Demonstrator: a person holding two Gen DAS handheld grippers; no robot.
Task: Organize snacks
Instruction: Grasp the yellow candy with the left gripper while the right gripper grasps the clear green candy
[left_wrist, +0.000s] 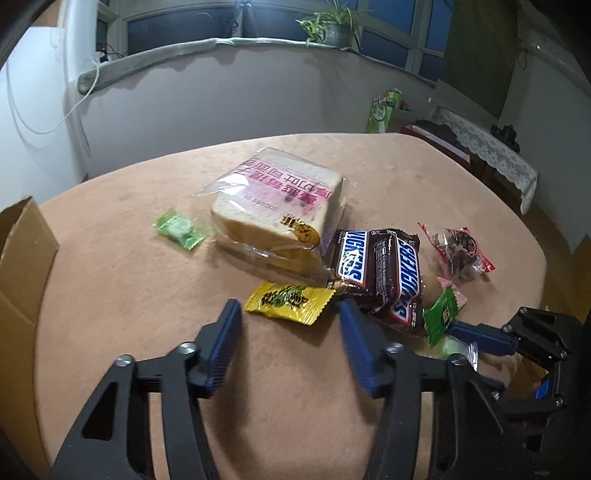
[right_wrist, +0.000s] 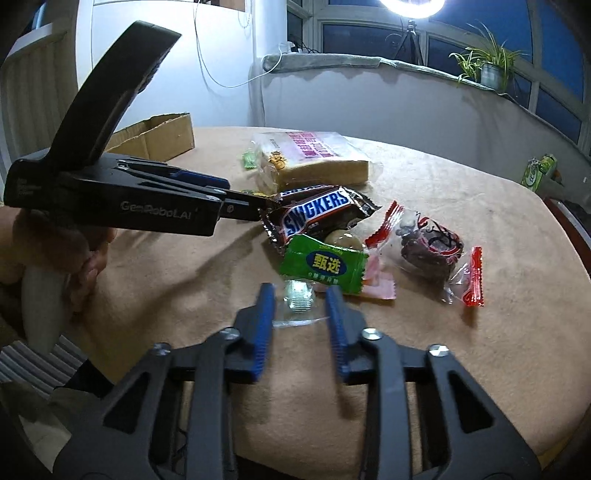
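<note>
Right gripper (right_wrist: 300, 290): closed on clear-wrapped sweet (right_wrist: 299, 301), just before green packet (right_wrist: 325, 264). Left gripper (left_wrist: 289, 304): partly open, gripping nothing; yellow packet (left_wrist: 291, 300) flat on table (left_wrist: 129, 277), just ahead of fingertips. Beyond: Snickers bars (left_wrist: 376, 269) against bagged bread (left_wrist: 277, 206); cardboard box (left_wrist: 22, 258) at left edge.

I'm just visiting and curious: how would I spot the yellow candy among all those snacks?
Start at the big bagged bread slice in the middle of the tan table. Just in front of it, left of the two Snickers bars, lies the yellow candy. It is the only yellow wrapper; the other small packets are green, red or clear.
</note>
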